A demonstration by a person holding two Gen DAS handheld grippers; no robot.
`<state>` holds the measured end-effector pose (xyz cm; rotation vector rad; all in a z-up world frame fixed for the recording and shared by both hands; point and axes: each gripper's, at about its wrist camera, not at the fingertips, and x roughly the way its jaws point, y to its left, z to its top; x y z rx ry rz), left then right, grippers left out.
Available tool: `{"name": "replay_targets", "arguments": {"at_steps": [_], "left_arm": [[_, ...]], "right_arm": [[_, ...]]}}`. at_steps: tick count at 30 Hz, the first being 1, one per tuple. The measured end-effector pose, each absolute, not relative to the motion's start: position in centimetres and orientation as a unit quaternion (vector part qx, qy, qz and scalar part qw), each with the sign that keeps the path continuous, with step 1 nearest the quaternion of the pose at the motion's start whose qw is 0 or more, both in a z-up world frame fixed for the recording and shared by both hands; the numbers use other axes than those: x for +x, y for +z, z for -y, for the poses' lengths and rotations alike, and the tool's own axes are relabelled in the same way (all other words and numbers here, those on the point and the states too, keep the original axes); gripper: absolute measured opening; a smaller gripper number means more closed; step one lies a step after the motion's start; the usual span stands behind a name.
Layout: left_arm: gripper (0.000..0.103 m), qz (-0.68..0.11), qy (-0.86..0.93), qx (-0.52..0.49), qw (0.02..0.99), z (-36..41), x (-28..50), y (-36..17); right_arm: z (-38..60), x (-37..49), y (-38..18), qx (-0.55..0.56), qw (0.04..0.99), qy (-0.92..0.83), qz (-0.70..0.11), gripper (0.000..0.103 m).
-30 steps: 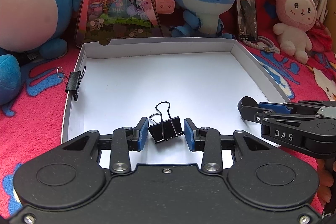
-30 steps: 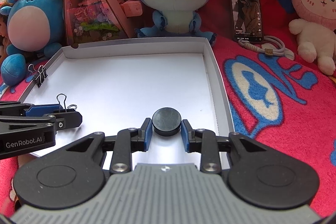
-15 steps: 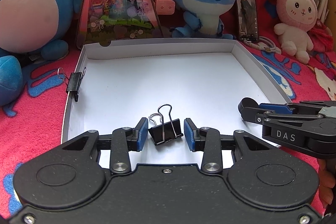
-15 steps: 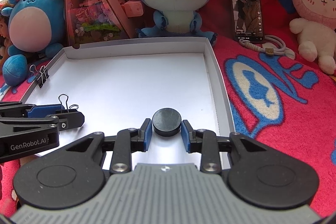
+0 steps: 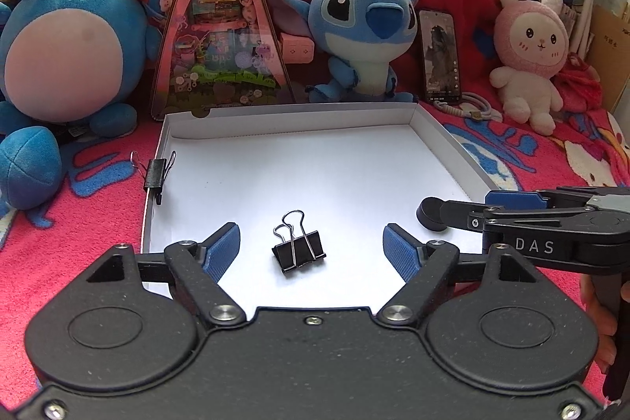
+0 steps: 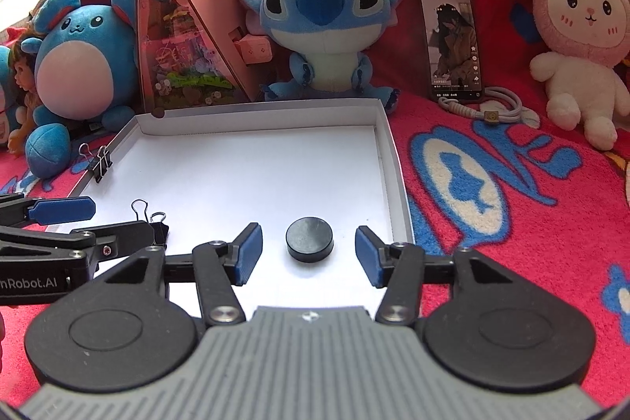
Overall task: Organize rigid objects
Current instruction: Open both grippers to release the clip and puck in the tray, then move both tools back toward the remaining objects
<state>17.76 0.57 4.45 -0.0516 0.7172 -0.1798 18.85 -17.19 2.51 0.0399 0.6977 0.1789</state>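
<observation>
currently, in the left wrist view, a small binder clip (image 5: pixel 156 175) is clamped on the left wall of the white tray (image 5: pixel 291 119), at the left middle of the frame. the left gripper (image 5: pixel 311 248) fills the bottom of the frame; its jaws are opening and stand well apart. a black binder clip (image 5: pixel 299 250) lies on the tray floor between the blue pads (image 5: pixel 222 250), touching neither pad, with its wire handles pointing toward the upper left. at the right edge of the frame, the right gripper (image 5: pixel 460 209) reaches in sideways over the tray's right wall.

in the right wrist view, the left gripper (image 6: pixel 90 219) enters from the lower left of the frame, with the black binder clip partly hidden behind its finger. the right gripper (image 6: pixel 309 252) occupies the bottom centre; its jaws are opening and stand apart. a black round disc (image 6: pixel 310 238) lies flat on the tray floor between the pads, clear of both, near the tray's right wall. a blue plush toy (image 6: pixel 323 26) sits behind the tray at upper centre, and a phone (image 6: pixel 451 42) leans against the red blanket (image 6: pixel 512 207) at upper right.
</observation>
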Motion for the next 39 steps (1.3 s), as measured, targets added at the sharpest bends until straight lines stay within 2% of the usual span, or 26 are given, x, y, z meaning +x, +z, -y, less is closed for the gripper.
{"name": "replay_targets", "arguments": {"at_steps": [8,15,39], "left_arm": [[0.084,-0.334,-0.101,-0.030,0.936,-0.5,13.8,5.3],[0.085,-0.326,-0.103,-0.029,0.939,0.2,9.8,4.6],[0.086,-0.308,-0.072,-0.021,0.949,0.1,2.2,3.0]], "right_arm": [[17.9,15.4,3.8,0.011,0.947,0.103,-0.304,0.084],[17.9,11.6,3.8,-0.012,0.955,0.115,-0.274,0.089],[18.4,2.4,1.1,-0.045,0.968,0.093,-0.228,0.091]]}}
